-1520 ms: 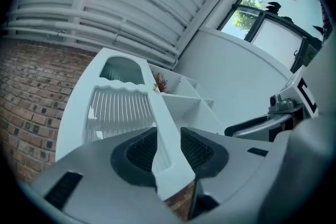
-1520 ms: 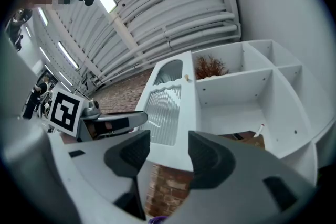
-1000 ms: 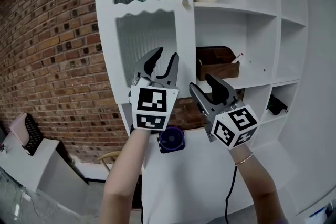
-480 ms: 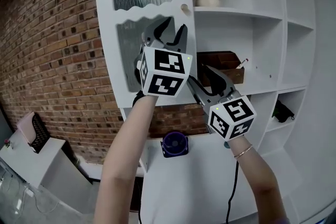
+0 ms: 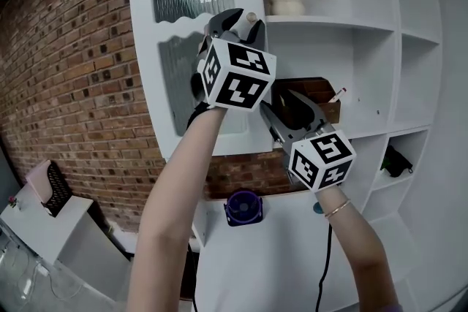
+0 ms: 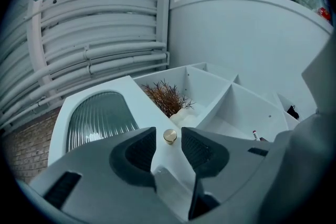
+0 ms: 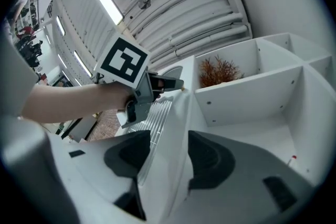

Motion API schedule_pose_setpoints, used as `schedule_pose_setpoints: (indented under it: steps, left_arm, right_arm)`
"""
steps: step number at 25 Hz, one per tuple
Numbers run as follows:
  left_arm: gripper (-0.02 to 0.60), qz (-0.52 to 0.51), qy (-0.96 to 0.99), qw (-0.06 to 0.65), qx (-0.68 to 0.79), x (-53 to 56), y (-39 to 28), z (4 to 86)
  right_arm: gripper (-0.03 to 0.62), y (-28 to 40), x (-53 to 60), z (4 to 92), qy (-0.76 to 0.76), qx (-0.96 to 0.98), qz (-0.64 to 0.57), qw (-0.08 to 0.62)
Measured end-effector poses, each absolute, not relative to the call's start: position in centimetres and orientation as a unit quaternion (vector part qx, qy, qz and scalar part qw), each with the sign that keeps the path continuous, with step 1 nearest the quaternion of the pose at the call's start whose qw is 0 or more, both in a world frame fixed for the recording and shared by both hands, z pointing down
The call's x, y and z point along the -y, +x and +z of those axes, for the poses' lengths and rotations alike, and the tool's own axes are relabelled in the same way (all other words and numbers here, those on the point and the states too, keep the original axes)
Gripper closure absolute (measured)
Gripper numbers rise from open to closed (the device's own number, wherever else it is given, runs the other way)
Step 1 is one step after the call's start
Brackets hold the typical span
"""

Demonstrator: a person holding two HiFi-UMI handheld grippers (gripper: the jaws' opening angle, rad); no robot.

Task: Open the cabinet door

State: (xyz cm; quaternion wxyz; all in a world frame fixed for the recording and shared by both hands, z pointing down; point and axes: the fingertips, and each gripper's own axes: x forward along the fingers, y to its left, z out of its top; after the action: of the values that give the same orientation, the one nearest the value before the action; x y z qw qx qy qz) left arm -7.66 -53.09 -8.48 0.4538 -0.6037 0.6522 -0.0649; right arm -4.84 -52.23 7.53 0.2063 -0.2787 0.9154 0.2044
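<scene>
"Where is the cabinet door [image 5: 146, 47]?"

"It stands upright at the left of the white shelf unit [image 5: 329, 20], with ribbed glass in its upper part. Its small brass knob [image 6: 169, 136] sits near the edge beside the shelves. In the head view a forearm covers the door's lower corner."

"And the left gripper [image 6: 168, 145]?"

"It is raised at the knob. From the head view its marker cube hides most of the jaws. Its own view shows them spread and just now opening wider. The knob shows in the gap and touches neither pad. I cannot tell whether it is between the pads or slightly ahead of them."

"The right gripper [image 7: 169, 157]?"

"It is lower, in front of the wooden box [image 5: 325, 95]. Its jaws are apart and the door's free edge runs up between them. In the head view its dark tips merge with the box."

"Is the door fully shut?"

"I cannot tell."
</scene>
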Motion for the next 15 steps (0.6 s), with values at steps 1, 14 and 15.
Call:
schedule_pose_setpoints:
  steps: [1,14,15]
  left_arm:
    - [0.446,-0.069,-0.602,0.454,-0.653,53.3,-7.5,-8.7]
    - [0.515,-0.083,-0.586,0.442,-0.674,55.1,-8.2,-8.5]
    - [0.511,-0.082,-0.585,0.442,-0.675,55.0,-8.2,-8.6]
  right_arm:
    - [0.376,-4.7,52.4,7.5,-0.279,-0.916,0.202,0.207]
    - [0.376,-5.1,53.6,9.3,-0.27,-0.926,0.183,0.192]
    - [0.376,-5.2,53.7,9.5,-0.269,-0.927,0.181,0.19]
